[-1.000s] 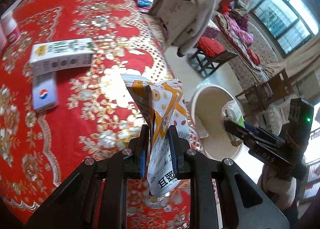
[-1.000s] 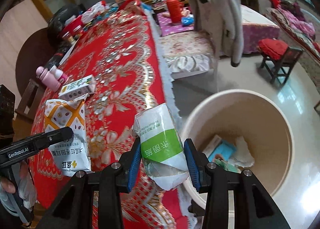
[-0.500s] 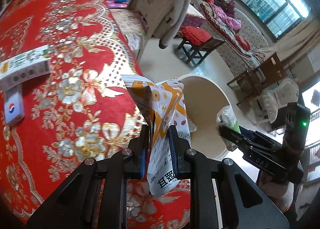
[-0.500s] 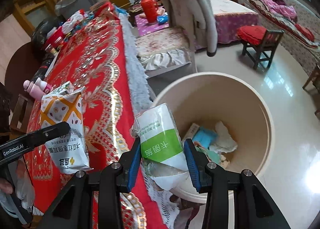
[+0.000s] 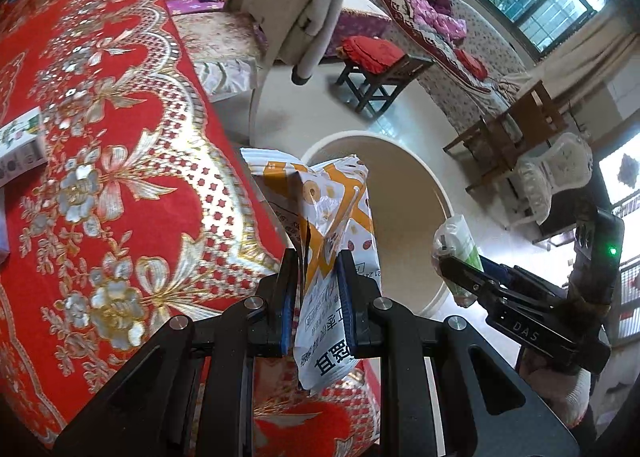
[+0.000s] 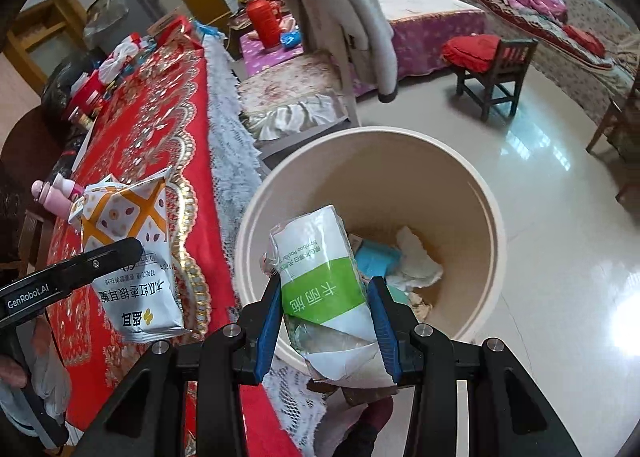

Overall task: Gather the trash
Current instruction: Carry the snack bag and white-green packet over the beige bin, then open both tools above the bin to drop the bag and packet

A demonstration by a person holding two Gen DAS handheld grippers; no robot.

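My left gripper (image 5: 318,277) is shut on an orange-and-white snack bag (image 5: 332,209), held upright over the table's edge beside the bin; the bag also shows in the right wrist view (image 6: 132,257). My right gripper (image 6: 326,309) is shut on a white-and-green tissue pack (image 6: 320,277), held over the near rim of the beige round bin (image 6: 486,193). The pack also shows in the left wrist view (image 5: 456,241). The bin (image 5: 436,193) stands on the floor by the table and holds paper and a blue wrapper (image 6: 376,259).
The table has a red and gold cloth (image 5: 120,145) with a lace fringe (image 6: 228,137). A white box (image 5: 20,141) lies on it at the left. A pink bottle (image 6: 56,197) stands at the far side. A chair with a grey coat (image 6: 344,17) and a red stool (image 6: 492,61) stand beyond the bin.
Both grippers have moved from over the table toward the bin with their loads. The tissue pack now hangs over the bin's near rim, and the snack bag is at the table edge.
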